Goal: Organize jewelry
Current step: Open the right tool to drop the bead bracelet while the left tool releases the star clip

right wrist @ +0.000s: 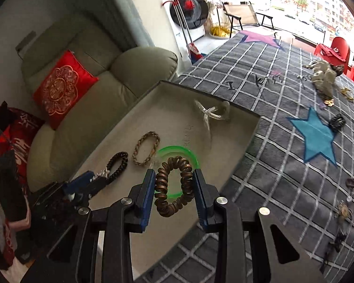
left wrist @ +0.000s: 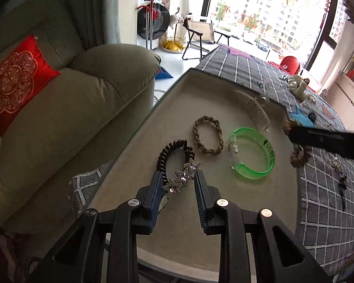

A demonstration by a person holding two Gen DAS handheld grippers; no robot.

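Left to right. At the left edge, a sofa [left wrist: 66,118] with a red cushion [left wrist: 14,80] bearing an embroidered medallion (characters too blurred to read). Next, the shallow beige tray [left wrist: 134,146] on a grey checked cloth [right wrist: 283,188].

The left gripper [left wrist: 179,184] holds a star-studded hair clip [left wrist: 181,176] in narrow jaws, low over the tray's near-left part, just by the black spiral hair tie [left wrist: 170,151]. Further right in the tray lie a braided tan band [left wrist: 207,136], a green bangle [left wrist: 252,153] and a clear hair claw [left wrist: 254,108].

The right gripper [right wrist: 173,188] is clamped on a brown spiral hair tie [right wrist: 173,186], hanging over the bangle near the tray's right side.

Step, as judged: both pieces carried in, drop-off pending. The next move calls for lowering onto bare tray floor, clear of the bangle, then opening. More loose pieces wait on the cloth at right, near the blue star patch [right wrist: 316,134].

Writing: faint marks on the tray floor and dark letters on the cloth, neither legible.
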